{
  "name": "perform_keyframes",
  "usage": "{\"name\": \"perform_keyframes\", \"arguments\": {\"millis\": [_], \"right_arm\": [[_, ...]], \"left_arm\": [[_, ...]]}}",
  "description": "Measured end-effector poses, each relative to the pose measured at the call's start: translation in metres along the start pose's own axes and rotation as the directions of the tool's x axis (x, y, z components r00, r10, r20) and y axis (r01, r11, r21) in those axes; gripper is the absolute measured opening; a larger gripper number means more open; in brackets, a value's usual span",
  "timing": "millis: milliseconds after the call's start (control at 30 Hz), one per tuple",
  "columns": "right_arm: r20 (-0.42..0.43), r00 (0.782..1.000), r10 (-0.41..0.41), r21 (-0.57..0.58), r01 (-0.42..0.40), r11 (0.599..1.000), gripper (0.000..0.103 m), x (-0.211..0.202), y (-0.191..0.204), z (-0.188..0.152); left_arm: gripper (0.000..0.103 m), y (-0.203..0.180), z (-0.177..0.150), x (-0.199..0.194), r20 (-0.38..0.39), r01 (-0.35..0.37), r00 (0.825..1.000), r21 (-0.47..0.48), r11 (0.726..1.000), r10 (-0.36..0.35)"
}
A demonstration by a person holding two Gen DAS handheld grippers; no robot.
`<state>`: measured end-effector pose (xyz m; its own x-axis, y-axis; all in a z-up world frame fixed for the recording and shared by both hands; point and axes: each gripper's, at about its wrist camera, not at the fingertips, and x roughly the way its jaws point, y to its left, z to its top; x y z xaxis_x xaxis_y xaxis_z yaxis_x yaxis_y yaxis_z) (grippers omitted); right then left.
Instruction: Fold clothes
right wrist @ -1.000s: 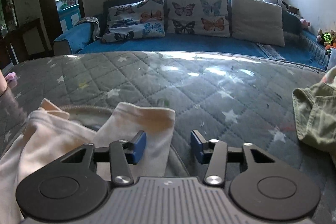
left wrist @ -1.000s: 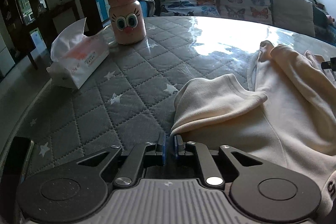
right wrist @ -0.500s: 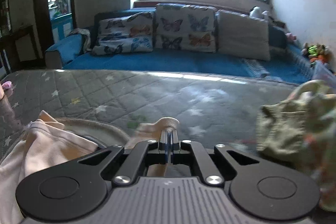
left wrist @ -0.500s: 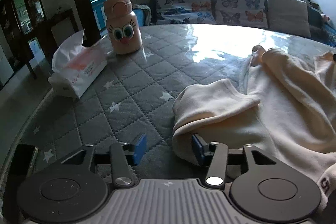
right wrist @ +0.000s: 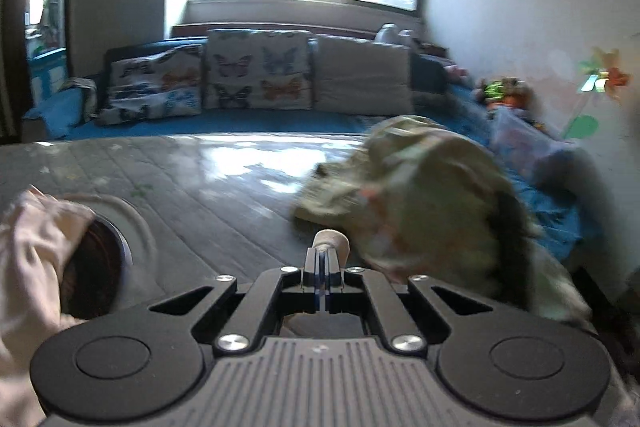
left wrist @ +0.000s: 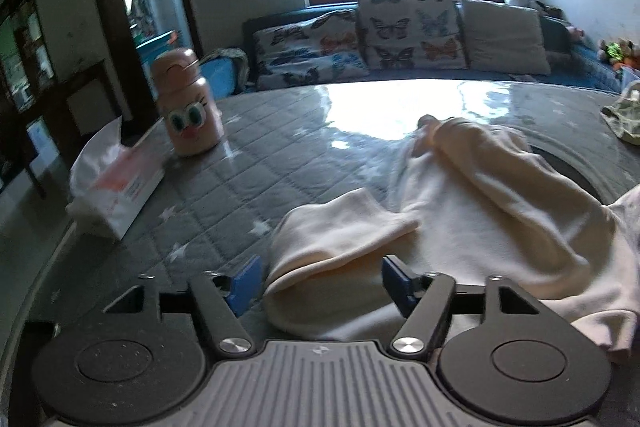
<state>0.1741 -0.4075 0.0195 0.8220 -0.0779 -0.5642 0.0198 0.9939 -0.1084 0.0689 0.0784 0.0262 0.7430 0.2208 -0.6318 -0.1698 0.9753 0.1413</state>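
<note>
A cream sweatshirt (left wrist: 472, 203) lies crumpled on the grey quilted star-pattern table (left wrist: 256, 155). One folded sleeve (left wrist: 336, 231) lies just ahead of my left gripper (left wrist: 320, 281), which is open and empty, its blue pads on either side of the sleeve's cuff end. My right gripper (right wrist: 323, 259) is shut on a small cream piece of the sweatshirt (right wrist: 331, 241) that sticks out past the tips, lifted above the table. More of the sweatshirt (right wrist: 28, 251) hangs at the left of the right wrist view.
A pink bottle with a cartoon face (left wrist: 188, 107) and a tissue pack (left wrist: 116, 183) stand at the table's left. A green garment (right wrist: 424, 195) lies at the right, blurred. A sofa with butterfly cushions (left wrist: 400, 35) runs behind the table.
My left gripper let go of the sleeve, opened wide and drew back. My right gripper closed on the cream cloth and swung it up and to the right, toward the green garment.
</note>
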Motion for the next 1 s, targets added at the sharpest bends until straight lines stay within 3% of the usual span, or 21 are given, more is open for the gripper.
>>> {"name": "perform_keyframes", "arguments": {"millis": [133,300,367,500,600,767,833,1000], "right_arm": [[-0.047,0.998,-0.050,-0.002,0.050,0.999,0.002,-0.013,-0.021,-0.025],[-0.106,0.992,-0.072,-0.003,0.073,0.997,0.007,-0.013,-0.033,-0.041],[-0.084,0.995,-0.047,0.008,0.047,0.999,0.008,-0.017,-0.031,-0.036],[-0.049,0.995,0.088,-0.005,-0.089,0.996,0.008,-0.017,-0.011,-0.014],[-0.064,0.975,0.212,-0.038,-0.215,0.976,0.009,-0.006,0.019,0.001],[-0.102,0.915,0.390,-0.077,-0.398,0.914,0.009,0.025,0.083,0.023],[-0.118,0.895,0.430,-0.089,-0.441,0.893,0.009,0.039,0.107,0.030],[-0.166,0.852,0.496,-0.075,-0.512,0.856,0.012,0.080,0.153,0.042]], "left_arm": [[0.086,-0.010,0.006,0.004,0.010,0.014,1.000,0.028,1.000,-0.015],[0.087,-0.023,0.018,0.015,0.020,0.017,1.000,0.074,0.997,-0.019],[0.087,-0.027,0.025,0.020,0.030,0.013,0.999,0.090,0.996,-0.016],[0.085,-0.035,0.041,0.036,0.047,0.009,0.999,0.113,0.994,-0.014],[0.079,-0.042,0.049,0.050,0.039,0.012,0.999,0.129,0.992,-0.017],[0.061,-0.047,0.062,0.078,0.004,0.038,0.999,0.138,0.990,-0.039],[0.053,-0.046,0.066,0.089,-0.017,0.056,0.998,0.129,0.990,-0.054],[0.052,-0.042,0.078,0.111,-0.044,0.086,0.996,0.098,0.992,-0.082]]}}
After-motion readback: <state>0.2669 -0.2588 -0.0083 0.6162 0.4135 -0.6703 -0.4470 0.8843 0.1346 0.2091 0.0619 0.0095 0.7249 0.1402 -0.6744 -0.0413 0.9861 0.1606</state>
